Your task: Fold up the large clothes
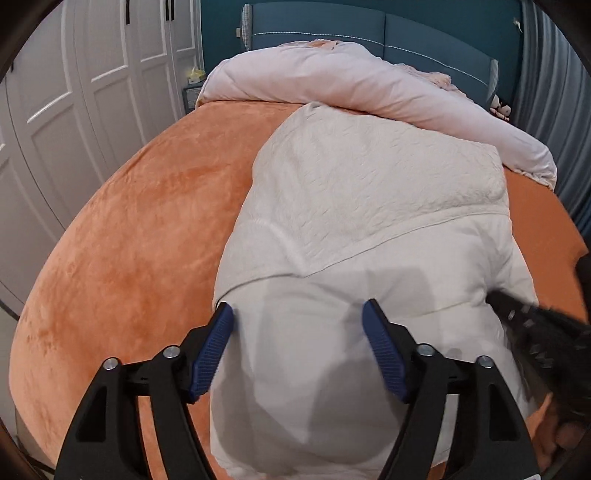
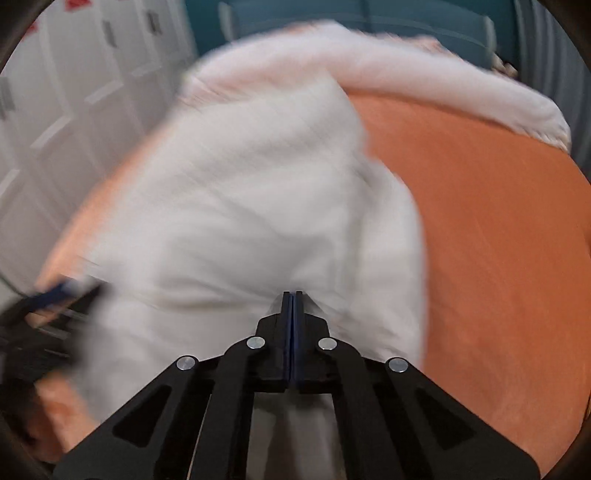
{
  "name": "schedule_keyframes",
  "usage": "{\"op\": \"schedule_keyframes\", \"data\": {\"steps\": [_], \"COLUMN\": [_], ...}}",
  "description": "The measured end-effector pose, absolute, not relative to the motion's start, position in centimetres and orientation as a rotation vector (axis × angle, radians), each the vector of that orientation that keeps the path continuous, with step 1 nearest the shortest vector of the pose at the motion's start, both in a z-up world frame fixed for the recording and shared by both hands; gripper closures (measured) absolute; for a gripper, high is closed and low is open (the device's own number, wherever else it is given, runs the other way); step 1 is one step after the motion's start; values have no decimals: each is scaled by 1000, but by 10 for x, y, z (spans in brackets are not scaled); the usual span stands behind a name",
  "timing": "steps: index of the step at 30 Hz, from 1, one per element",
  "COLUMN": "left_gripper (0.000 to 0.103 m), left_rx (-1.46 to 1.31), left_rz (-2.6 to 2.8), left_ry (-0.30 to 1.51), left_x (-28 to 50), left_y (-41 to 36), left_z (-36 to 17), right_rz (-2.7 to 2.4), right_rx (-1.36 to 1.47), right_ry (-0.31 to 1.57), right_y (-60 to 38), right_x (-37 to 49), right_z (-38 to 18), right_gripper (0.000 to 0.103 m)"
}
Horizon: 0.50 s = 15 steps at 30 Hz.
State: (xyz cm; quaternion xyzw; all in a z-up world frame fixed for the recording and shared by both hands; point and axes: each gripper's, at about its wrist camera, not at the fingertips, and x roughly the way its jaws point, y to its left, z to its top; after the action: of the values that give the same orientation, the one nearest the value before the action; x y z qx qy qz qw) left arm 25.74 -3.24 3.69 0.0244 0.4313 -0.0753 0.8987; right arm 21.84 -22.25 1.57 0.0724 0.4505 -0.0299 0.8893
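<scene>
A large white garment point(image 1: 362, 206) lies lengthwise on the orange bed cover point(image 1: 129, 229), its textured part folded over the smooth part. My left gripper point(image 1: 297, 325) is open, its blue pads spread just above the near smooth part of the garment, holding nothing. My right gripper point(image 2: 293, 295) is shut on the near edge of the white garment point(image 2: 240, 206); that view is blurred by motion. The right gripper also shows as a dark blur in the left wrist view point(image 1: 532, 325), and the left gripper shows in the right wrist view point(image 2: 55, 295).
A rolled pale pink duvet point(image 1: 351, 85) lies across the head of the bed in front of the blue headboard point(image 1: 369, 29). White wardrobe doors point(image 1: 74, 92) stand at the left. Grey curtains point(image 1: 554, 74) hang at the right.
</scene>
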Motion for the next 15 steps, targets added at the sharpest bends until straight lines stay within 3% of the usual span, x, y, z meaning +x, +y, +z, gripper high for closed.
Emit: {"op": "schedule_keyframes", "data": {"steps": [4,7,15], "left_gripper": [21,26,26], "left_rx": [82,96,86], "left_rz": [-160,-127,-107], "left_ry": [897,887,821], "left_x": [256,256,270], "left_y": [-38,-37,-37], "left_z": [31,39,77], "right_rz": [-83,-88,-47], "right_rx": [211,215,161], "right_ry": [997,910,747], "right_y": [-243,-245,-215], "right_x": [201,192,240], "right_z": [-5,29,102], "right_gripper": [103,103,102]}}
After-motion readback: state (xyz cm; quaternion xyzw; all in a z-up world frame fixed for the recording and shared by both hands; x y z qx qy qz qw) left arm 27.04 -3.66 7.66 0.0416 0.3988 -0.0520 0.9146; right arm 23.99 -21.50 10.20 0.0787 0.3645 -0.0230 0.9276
